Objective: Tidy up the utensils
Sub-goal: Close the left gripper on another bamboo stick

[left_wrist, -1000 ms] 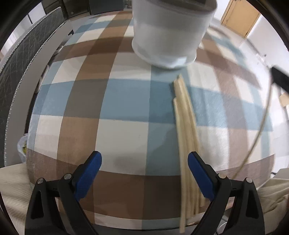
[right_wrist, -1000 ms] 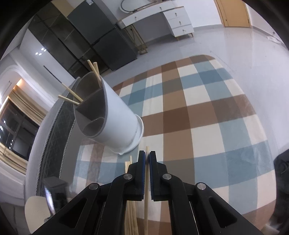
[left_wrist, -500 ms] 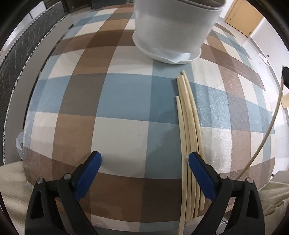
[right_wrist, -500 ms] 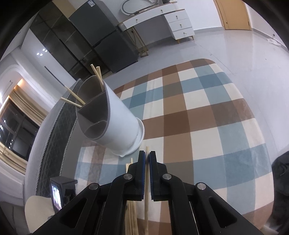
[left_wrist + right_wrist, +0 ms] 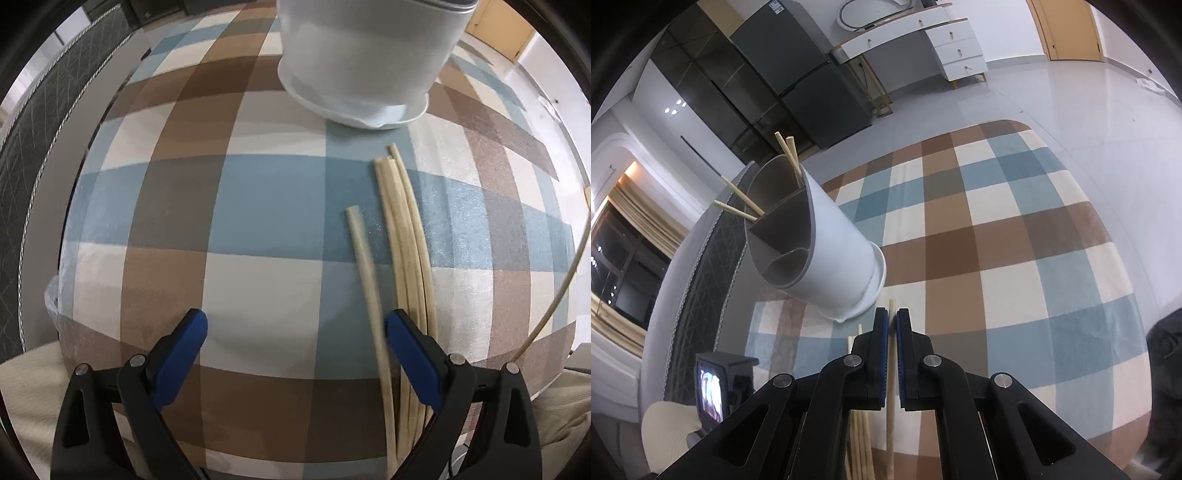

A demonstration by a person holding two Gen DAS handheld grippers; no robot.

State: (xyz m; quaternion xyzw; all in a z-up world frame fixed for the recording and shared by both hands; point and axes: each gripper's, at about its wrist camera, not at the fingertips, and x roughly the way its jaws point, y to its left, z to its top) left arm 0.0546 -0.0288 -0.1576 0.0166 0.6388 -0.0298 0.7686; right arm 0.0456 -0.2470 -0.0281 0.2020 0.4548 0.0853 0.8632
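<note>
Down on the checked table (image 5: 258, 206), slim pale wooden chopsticks (image 5: 406, 258) lie bundled; the left gripper (image 5: 295, 332) gapes empty, the right gripper (image 5: 892, 332) pinches one chopstick (image 5: 891, 406) near the smooth white round holder (image 5: 827, 251).

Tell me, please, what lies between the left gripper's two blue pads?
In the left wrist view, mostly bare checked tablecloth; one chopstick crosses just inside the right-hand pad of the open left gripper.

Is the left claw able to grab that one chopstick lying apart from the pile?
Probably yes. The left claw is open and points down at the cloth, and the lone chopstick runs just inside its right finger. Nothing covers it; the chopstick pile lies close beside.
</note>
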